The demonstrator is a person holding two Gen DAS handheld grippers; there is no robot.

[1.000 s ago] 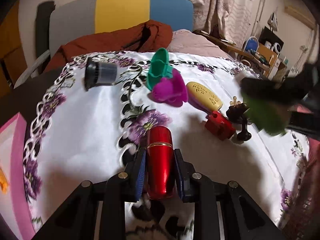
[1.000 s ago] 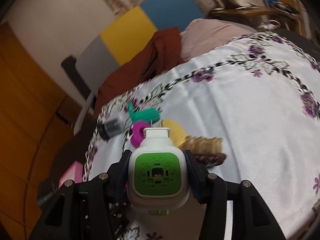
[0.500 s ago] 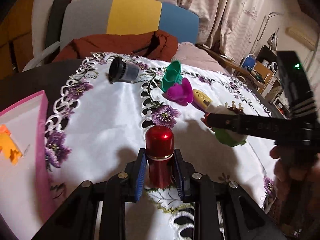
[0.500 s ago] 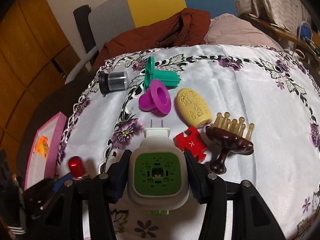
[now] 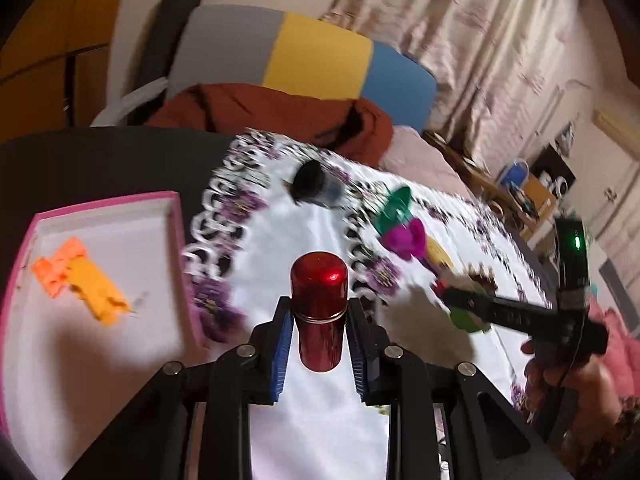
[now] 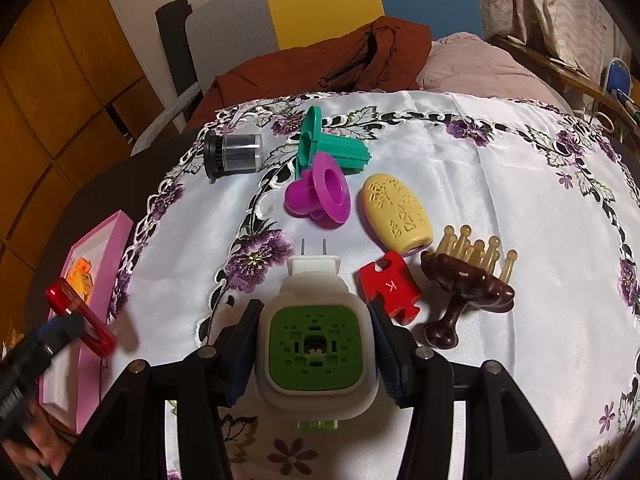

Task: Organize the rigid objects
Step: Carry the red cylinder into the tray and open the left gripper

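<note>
Red cylinder [image 5: 319,312] is clamped by left gripper [image 5: 319,320], pink tray [image 5: 176,216] at ten o'clock. Green-faced plug [image 6: 316,344] is gripped by right gripper [image 6: 316,344]

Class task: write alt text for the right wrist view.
The right hand-held gripper grips a white and green plug-in device above a floral tablecloth. Beyond lie a red puzzle piece, wooden massager and yellow oval case.

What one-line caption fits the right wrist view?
Right claw grips a green-faced plug-in unit above the floral tablecloth; left claw carries a red cylinder by the pink tray.
</note>
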